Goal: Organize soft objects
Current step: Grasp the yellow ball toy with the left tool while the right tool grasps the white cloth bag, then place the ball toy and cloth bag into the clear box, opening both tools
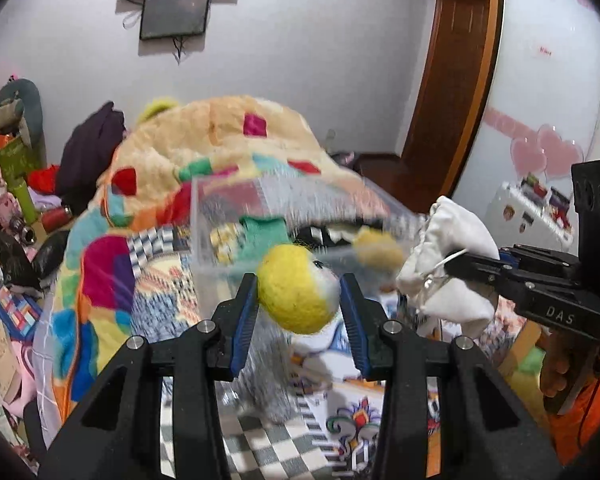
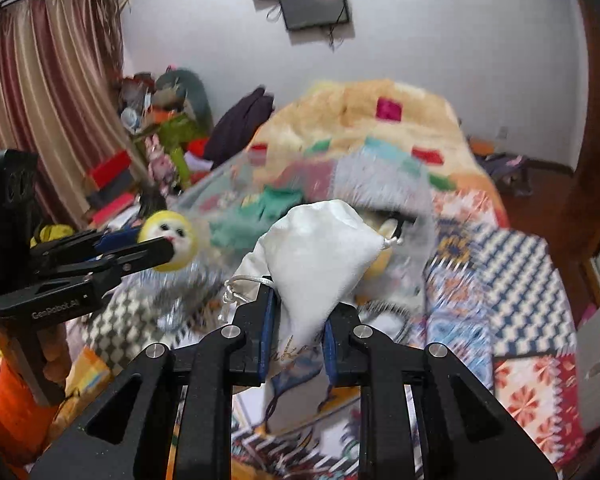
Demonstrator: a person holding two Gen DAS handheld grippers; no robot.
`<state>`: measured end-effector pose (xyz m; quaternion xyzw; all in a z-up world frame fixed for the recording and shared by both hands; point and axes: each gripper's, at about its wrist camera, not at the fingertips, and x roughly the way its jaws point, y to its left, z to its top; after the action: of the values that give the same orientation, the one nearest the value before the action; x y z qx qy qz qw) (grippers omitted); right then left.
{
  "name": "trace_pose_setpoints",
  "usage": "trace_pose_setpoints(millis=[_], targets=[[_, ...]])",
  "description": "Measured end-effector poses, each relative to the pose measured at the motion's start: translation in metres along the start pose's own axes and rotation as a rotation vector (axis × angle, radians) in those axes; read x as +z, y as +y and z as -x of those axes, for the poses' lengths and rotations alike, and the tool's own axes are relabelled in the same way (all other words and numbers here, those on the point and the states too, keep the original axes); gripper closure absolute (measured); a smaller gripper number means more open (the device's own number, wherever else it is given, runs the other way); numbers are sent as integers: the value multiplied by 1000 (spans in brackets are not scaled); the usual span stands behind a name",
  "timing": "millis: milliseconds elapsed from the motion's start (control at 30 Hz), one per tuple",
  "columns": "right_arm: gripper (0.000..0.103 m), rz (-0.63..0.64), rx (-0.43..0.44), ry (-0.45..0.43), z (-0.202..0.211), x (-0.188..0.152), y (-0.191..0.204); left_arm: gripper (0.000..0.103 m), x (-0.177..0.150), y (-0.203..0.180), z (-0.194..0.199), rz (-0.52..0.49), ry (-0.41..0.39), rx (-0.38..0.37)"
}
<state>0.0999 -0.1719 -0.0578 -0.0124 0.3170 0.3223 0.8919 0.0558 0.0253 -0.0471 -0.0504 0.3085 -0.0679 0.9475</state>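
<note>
My left gripper (image 1: pixel 300 304) is shut on a small felt doll with a yellow head (image 1: pixel 294 290) and holds it above the bed, just before a clear plastic box (image 1: pixel 208 232). The doll's white face shows in the right wrist view (image 2: pixel 168 236). My right gripper (image 2: pixel 296 320) is shut on a white drawstring pouch (image 2: pixel 320 248), also held in the air near the box's right side; it shows in the left wrist view (image 1: pixel 448 264). Inside the box lie a green cloth (image 1: pixel 264 236) and a yellow soft item (image 1: pixel 378 246).
The box rests on a bed with a patchwork cover (image 2: pixel 520 264) and a heaped cream blanket (image 1: pixel 220 136). Clutter of boxes and toys (image 1: pixel 8 200) fills the left side. A wooden door frame (image 1: pixel 452 92) and curtains (image 2: pixel 48 92) stand behind.
</note>
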Motion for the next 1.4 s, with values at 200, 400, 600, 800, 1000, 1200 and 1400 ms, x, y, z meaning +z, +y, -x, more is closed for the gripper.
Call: trace_pose_setpoints(millis=[200,400,600,800,1000,1200,1400], targets=[[84,14,-30,-105,2,31,2,62,25,12,-1,25,-58,29],[84,44,-52,-133,-17,50,8,62,34,25,-23,26,-37,71],[84,80,-62,-84,-50,53,12,62,31,32,-52,23,27,80],[84,108,-98,-15,-82,47,14,62,27,35,-73,22,75,76],[84,133,-88,60,-95,39,16,62,26,32,-80,6,90,81],[59,150,-127,82,-90,40,14,52,28,31,-75,7,86,90],[32,148,-126,45,-69,46,14,37,33,26,-51,-6,28,96]])
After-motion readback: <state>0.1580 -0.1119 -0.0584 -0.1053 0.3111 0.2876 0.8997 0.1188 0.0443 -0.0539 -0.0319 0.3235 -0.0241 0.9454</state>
